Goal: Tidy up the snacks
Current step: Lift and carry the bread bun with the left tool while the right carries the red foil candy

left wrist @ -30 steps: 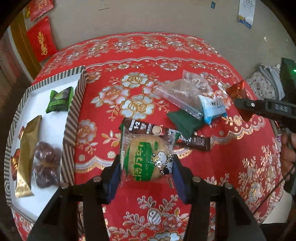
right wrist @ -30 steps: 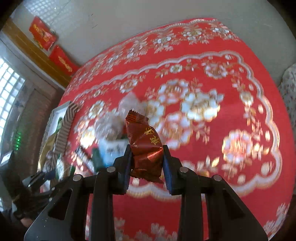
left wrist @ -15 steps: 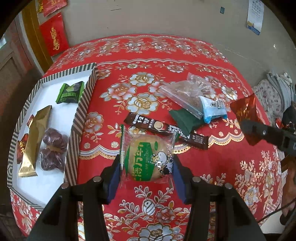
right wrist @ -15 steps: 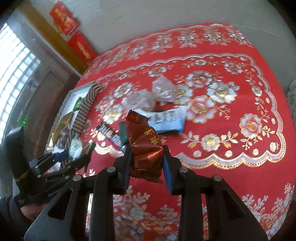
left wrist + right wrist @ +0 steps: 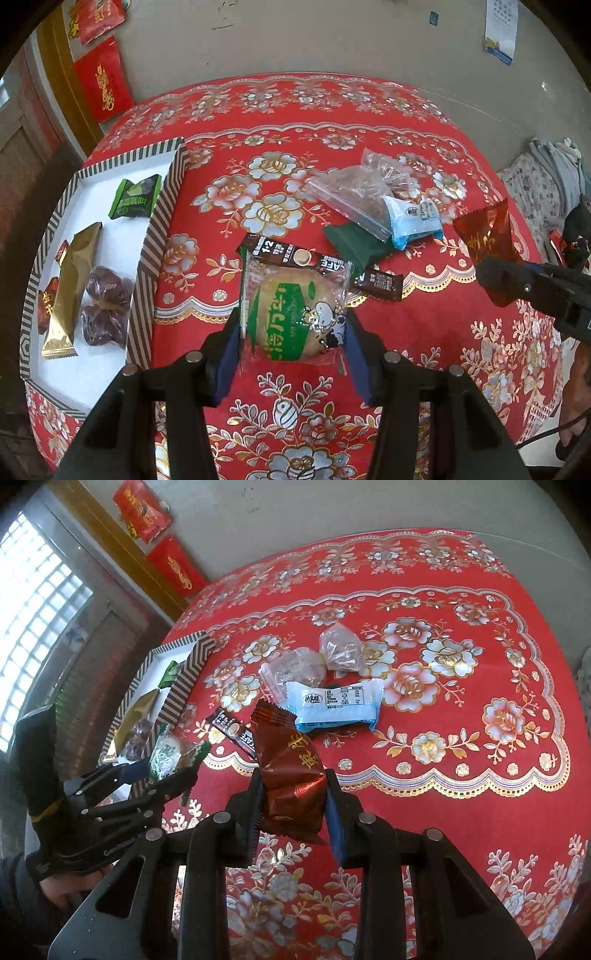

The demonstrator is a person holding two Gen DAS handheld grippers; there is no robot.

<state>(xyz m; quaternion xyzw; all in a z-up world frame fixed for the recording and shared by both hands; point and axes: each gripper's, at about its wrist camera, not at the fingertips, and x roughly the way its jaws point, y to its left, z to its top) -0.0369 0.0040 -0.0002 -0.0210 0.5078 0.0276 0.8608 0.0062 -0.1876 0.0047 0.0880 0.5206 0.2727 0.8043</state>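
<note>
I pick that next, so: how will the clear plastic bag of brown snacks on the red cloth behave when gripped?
The clear plastic bag of brown snacks looks crumpled and loosely filled, so it will probably sag and shift. Its glossy film may slip between pads. Contents might crush under a tight squeeze.

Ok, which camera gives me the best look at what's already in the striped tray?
The left wrist view. It looks down into the striped tray, showing the green packet, gold packet and dark wrapped sweets. The right wrist view sees the tray only obliquely, partly behind the left gripper.
</note>
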